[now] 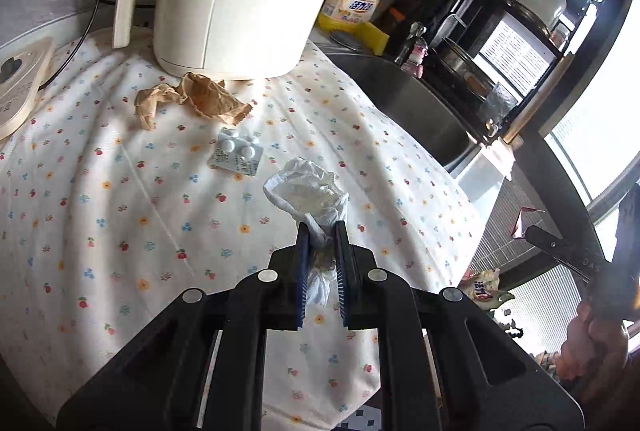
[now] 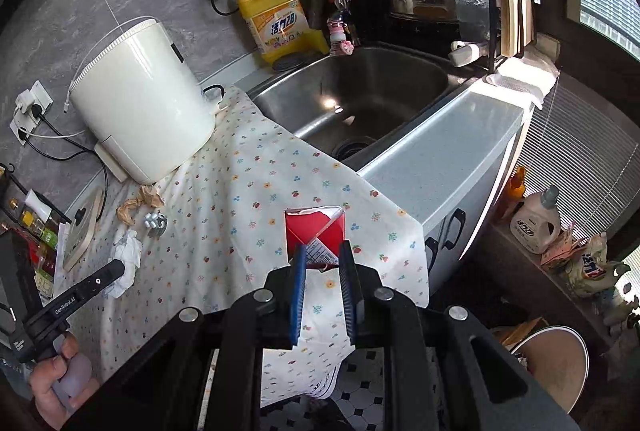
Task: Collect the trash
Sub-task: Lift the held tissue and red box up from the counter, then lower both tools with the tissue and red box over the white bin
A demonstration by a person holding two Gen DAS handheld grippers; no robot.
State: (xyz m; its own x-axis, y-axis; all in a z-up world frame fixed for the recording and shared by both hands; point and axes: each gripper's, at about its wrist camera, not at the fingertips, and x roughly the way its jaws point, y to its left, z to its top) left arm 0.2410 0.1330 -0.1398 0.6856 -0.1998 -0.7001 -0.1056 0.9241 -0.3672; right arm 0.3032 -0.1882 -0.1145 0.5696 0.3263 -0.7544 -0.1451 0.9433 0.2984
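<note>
The left gripper (image 1: 322, 227) is clamped on a crumpled white tissue (image 1: 306, 191), whose lower end is hidden between the pads; its long axis runs along the fingers, just above the floral cloth (image 1: 120, 211). The right gripper (image 2: 322, 247) pinches a glossy red carton (image 2: 314, 227), its base hidden, top pointing away. Creased brown paper (image 1: 192, 97) and a foil blister pack (image 1: 238, 151) lie flat.

A home kitchen. A stainless steel sink (image 2: 360, 103) is set into the counter (image 2: 448, 147), with a yellow pump bottle of dish soap (image 2: 276, 19) behind it. A cream electric appliance (image 2: 144, 99) stands on a flower-print cloth (image 2: 248, 199), cords run to a wall socket (image 2: 30, 111), and spice jars (image 2: 34, 227) fill a rack.
</note>
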